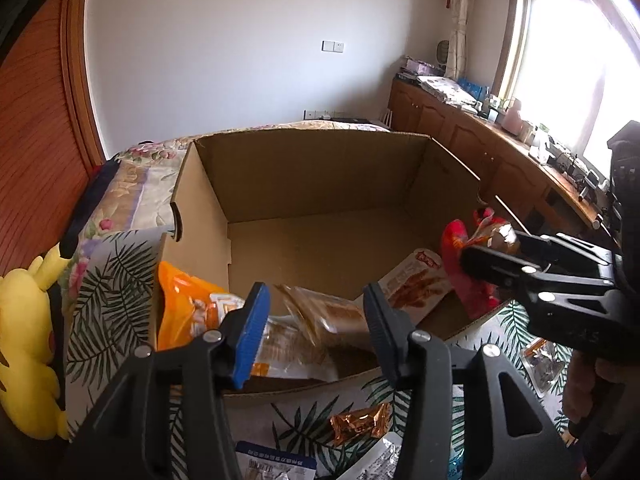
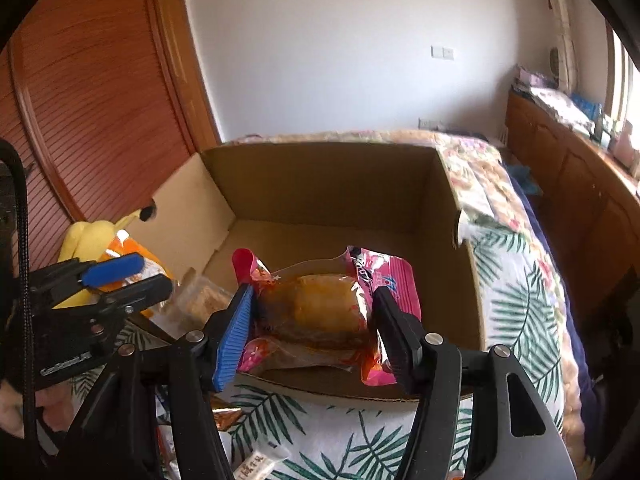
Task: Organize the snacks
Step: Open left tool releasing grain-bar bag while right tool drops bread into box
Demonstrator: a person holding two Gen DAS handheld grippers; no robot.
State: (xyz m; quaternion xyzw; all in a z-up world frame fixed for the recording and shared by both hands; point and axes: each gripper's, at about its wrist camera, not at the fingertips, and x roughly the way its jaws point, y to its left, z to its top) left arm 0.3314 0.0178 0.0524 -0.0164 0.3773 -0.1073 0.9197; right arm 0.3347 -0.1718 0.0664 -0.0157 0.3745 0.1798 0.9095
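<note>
left gripper (image 1: pixel 316 320): angled down, fingers apart | right gripper (image 2: pixel 314 320): angled down, fingers clamped

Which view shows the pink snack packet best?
The right wrist view: the pink snack packet fills the frame between the right gripper fingers, over the cardboard box. The left wrist view catches only its crumpled red edge, largely hidden by that gripper.

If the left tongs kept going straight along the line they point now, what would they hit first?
Most likely the clear packet of brown snacks lying between the left tongs, inside the cardboard box; depth is hard to judge.
</note>
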